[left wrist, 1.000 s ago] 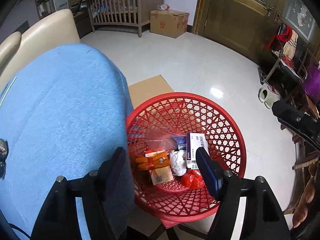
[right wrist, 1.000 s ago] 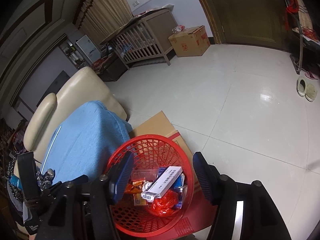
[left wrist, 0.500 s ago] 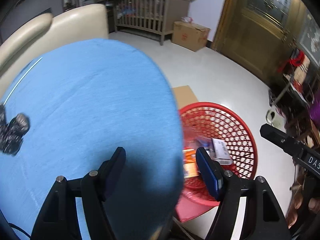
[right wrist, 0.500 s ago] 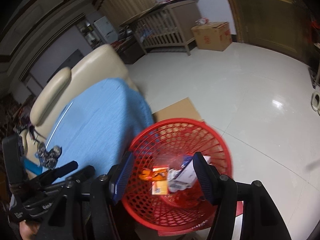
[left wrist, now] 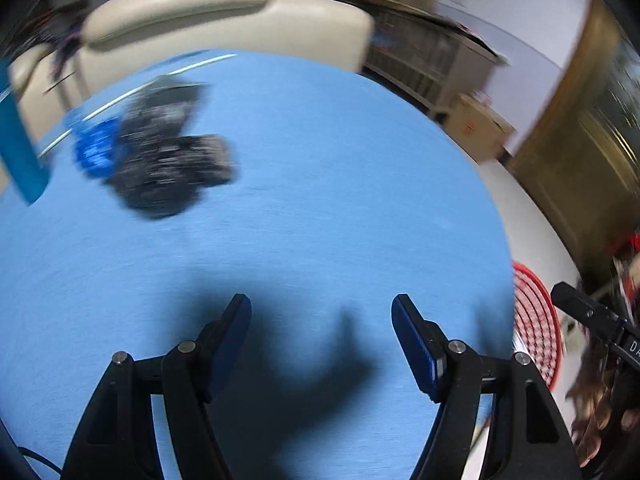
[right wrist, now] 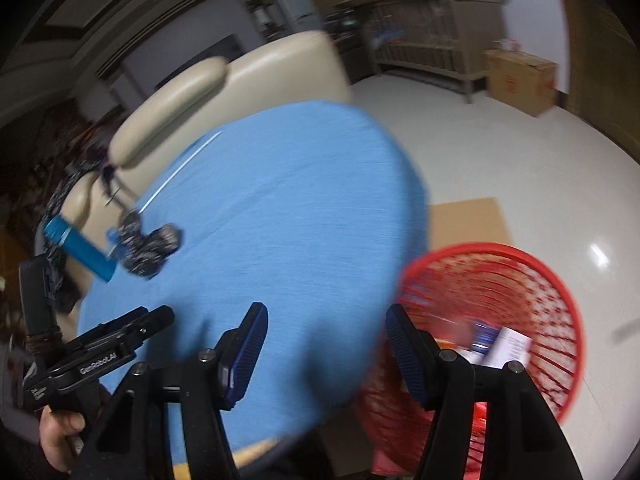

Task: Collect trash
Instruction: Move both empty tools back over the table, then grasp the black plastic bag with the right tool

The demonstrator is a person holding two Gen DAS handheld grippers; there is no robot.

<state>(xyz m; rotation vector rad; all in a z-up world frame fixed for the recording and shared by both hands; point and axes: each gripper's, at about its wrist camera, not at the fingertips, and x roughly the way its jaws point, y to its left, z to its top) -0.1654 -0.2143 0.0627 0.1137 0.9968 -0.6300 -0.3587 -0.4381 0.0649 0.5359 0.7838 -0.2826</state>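
A red mesh basket (right wrist: pixel 532 300) with several pieces of trash stands on the floor right of a round blue-clothed table (right wrist: pixel 280 220); only its rim (left wrist: pixel 536 320) shows in the left wrist view. On the cloth (left wrist: pixel 320 200) lie a crumpled dark wrapper (left wrist: pixel 168 164) with a blue scrap (left wrist: pixel 94 148) and a blue box (left wrist: pixel 18 152); the wrapper (right wrist: pixel 150 246) and box (right wrist: pixel 80 246) also show in the right wrist view. My left gripper (left wrist: pixel 322 320) is open and empty over the table. My right gripper (right wrist: pixel 326 328) is open and empty above the table edge beside the basket.
A cream sofa (left wrist: pixel 224 12) stands behind the table. A flat cardboard sheet (right wrist: pixel 468 224) lies under the basket. A wooden crib (right wrist: pixel 424 36) and a cardboard box (right wrist: pixel 520 76) stand by the far wall. The left gripper's handle (right wrist: pixel 100 356) shows at lower left.
Both grippers have swung left, away from the basket and over the blue table. The dark wrapper and blue box have come into view. Both stay open.
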